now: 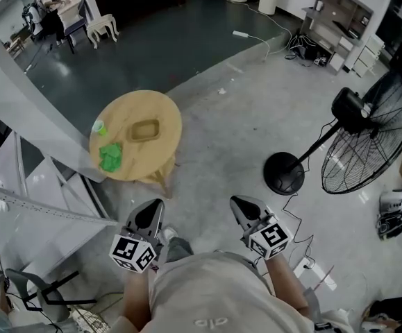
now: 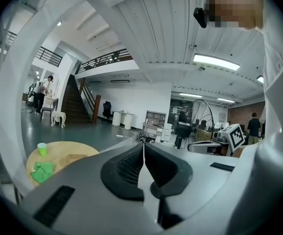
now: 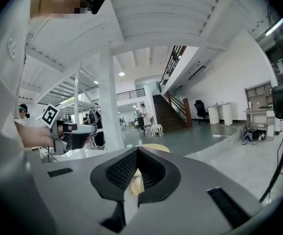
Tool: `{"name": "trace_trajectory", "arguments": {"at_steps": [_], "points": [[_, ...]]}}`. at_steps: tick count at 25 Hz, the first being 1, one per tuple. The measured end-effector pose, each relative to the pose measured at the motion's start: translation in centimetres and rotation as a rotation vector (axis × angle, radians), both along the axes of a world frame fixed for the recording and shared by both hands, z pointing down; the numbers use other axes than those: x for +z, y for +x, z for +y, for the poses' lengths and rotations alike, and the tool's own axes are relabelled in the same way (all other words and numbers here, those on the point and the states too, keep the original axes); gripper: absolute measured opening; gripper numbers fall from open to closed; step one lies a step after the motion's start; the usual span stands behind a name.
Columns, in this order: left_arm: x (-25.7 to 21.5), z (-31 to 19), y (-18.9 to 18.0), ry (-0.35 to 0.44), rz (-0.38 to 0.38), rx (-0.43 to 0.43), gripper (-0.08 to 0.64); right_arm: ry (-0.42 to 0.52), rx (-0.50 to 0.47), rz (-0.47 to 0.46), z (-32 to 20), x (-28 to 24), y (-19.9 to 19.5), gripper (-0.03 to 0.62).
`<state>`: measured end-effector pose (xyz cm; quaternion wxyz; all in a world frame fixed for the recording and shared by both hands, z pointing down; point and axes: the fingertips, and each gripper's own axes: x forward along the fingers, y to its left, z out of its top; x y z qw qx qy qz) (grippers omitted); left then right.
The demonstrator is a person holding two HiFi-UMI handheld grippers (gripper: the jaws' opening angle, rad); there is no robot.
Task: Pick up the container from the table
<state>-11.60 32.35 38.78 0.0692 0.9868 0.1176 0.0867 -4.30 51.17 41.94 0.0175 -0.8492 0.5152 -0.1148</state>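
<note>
A shallow tan container (image 1: 144, 130) lies in the middle of a round wooden table (image 1: 162, 116), a few steps ahead on the floor. A small green cup (image 1: 98, 126) and a crumpled green cloth (image 1: 110, 156) sit at the table's left side. My left gripper (image 1: 156, 205) and right gripper (image 1: 237, 200) are held side by side near my body, well short of the table, both shut and empty. In the left gripper view the table (image 2: 63, 151), cup (image 2: 42, 148) and cloth (image 2: 43, 171) show left of the shut left gripper (image 2: 143, 144). The right gripper (image 3: 138, 148) partly hides the table (image 3: 153, 147).
A black standing fan (image 1: 371, 134) with a round base (image 1: 284, 173) stands on the floor to the right, with cables (image 1: 294, 217) near it. White metal framing (image 1: 41, 186) runs along the left, close to the table. A chair (image 1: 30, 290) stands at lower left.
</note>
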Motion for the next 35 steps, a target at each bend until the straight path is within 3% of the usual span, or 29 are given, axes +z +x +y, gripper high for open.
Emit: {"name": "trace_trajectory", "arguments": {"at_steps": [6,19,27,35], "points": [[2.4,-4.7,4.7,-0.009,-0.002,0.04,0.017,-0.031,0.008,-0.004,-5.6,2.1,4.1,0.025],[4.5,-25.3,11.7,-0.011,0.002,0.064,0.017,-0.087,0.042,0.0,-25.3,3.3,11.7,0.025],[5.7,-34.3,11.6,-0.041,-0.017,-0.041,0.017,-0.129,-0.057,-0.013,-35.3,4.1,14.1,0.025],[9.0,-36.8,11.5,-0.059,-0.079,-0.196,0.017,-0.228,-0.23,-0.04,-40.1,8.0,18.1,0.026]]}}
